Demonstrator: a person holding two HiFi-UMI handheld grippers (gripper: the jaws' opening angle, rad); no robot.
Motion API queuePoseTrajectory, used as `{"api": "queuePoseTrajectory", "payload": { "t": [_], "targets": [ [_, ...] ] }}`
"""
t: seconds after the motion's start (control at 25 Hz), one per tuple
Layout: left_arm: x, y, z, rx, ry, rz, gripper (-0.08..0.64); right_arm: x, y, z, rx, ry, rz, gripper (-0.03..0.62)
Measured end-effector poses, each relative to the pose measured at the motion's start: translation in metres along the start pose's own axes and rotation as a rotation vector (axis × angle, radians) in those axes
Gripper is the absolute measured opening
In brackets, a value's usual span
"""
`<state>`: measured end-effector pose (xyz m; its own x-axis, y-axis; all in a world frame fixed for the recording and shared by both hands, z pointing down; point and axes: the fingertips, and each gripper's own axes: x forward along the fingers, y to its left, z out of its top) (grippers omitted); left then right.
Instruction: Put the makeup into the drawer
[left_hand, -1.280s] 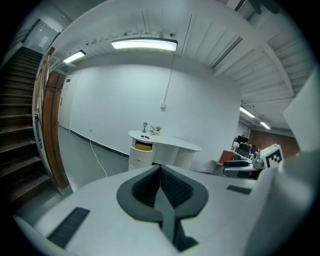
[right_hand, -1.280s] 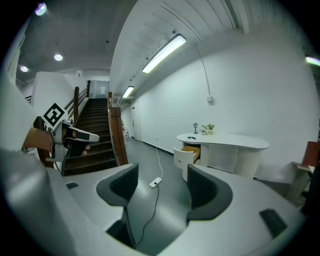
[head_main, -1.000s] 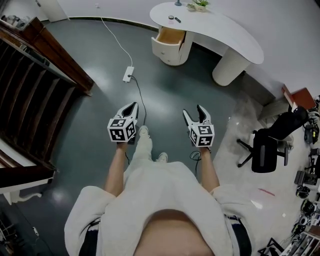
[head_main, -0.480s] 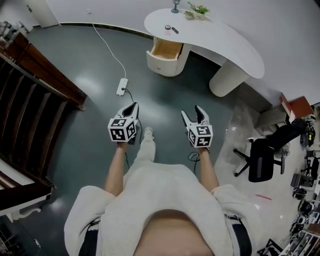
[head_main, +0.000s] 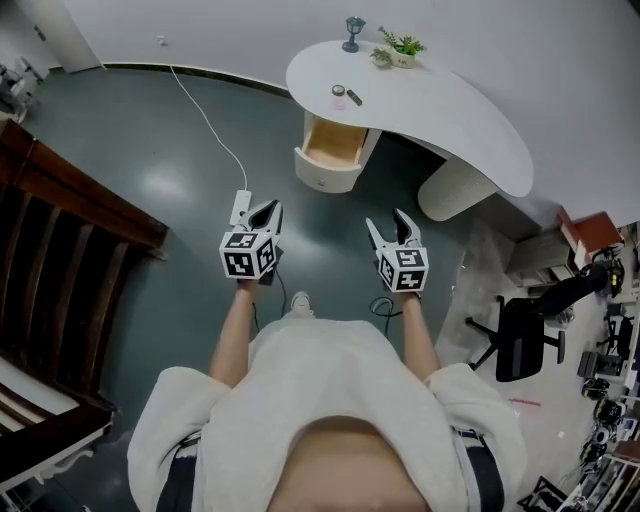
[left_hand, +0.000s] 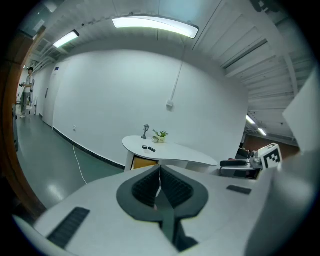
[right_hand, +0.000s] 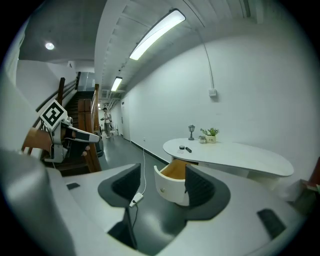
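- The left gripper (head_main: 268, 210) is clamped shut. In the left gripper view (left_hand: 160, 169) the pads are pressed together and nothing is caught between them.
- The right gripper (head_main: 388, 222) is held with its jaws well apart, and they're being drawn in a bit at this moment. Nothing is gripped: in the right gripper view (right_hand: 161, 172) only floor and the drawer front are seen through the gap.
- Both grippers are held out side by side over the dark green floor (head_main: 190, 160). They're pointed toward the desk (head_main: 450, 105) and kept well apart from it.
- The makeup is found on top of the white curved desk. It's a small round compact (head_main: 338, 91) with a dark stick (head_main: 354, 97) laid just beside it, both near the desk's left end.
- The drawer (head_main: 322, 180) is pulled open under that same end, almost straight below the makeup, and its wooden inside is shown.
- A small lamp figure (head_main: 352, 30) and a potted plant (head_main: 403, 45) are set further back on the desk, near the wall.
- A white power strip (head_main: 241, 207) is seen on the floor just beside the left gripper's tips in the head view. A white cable (head_main: 200, 110) is run from it toward the wall.
- A black office chair (head_main: 520, 335) is parked off to the right, and a dark wooden staircase (head_main: 70, 230) is seen at the left.
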<state>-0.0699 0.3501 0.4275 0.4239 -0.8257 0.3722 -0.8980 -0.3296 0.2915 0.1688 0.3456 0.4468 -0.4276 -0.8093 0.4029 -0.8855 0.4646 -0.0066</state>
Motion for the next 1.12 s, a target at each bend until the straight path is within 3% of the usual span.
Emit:
{"api": "queuePoseTrajectory", "payload": {
  "t": [0.24,0.6,1.12],
  "targets": [
    [0.060,0.038,0.035,0.021,0.020,-0.036,0.012,0.065,-0.016,0.023,0.015,0.008,-0.030,0.261],
    [0.130,0.057,0.045,0.029,0.071,-0.060,0.011,0.121,-0.049,0.016,0.045,0.053,-0.039,0.259],
    [0.276,0.084,0.099,0.009,0.105,0.016,0.011,0.257,-0.149,0.049,0.029,0.085,0.048,0.253]
  ]
}}
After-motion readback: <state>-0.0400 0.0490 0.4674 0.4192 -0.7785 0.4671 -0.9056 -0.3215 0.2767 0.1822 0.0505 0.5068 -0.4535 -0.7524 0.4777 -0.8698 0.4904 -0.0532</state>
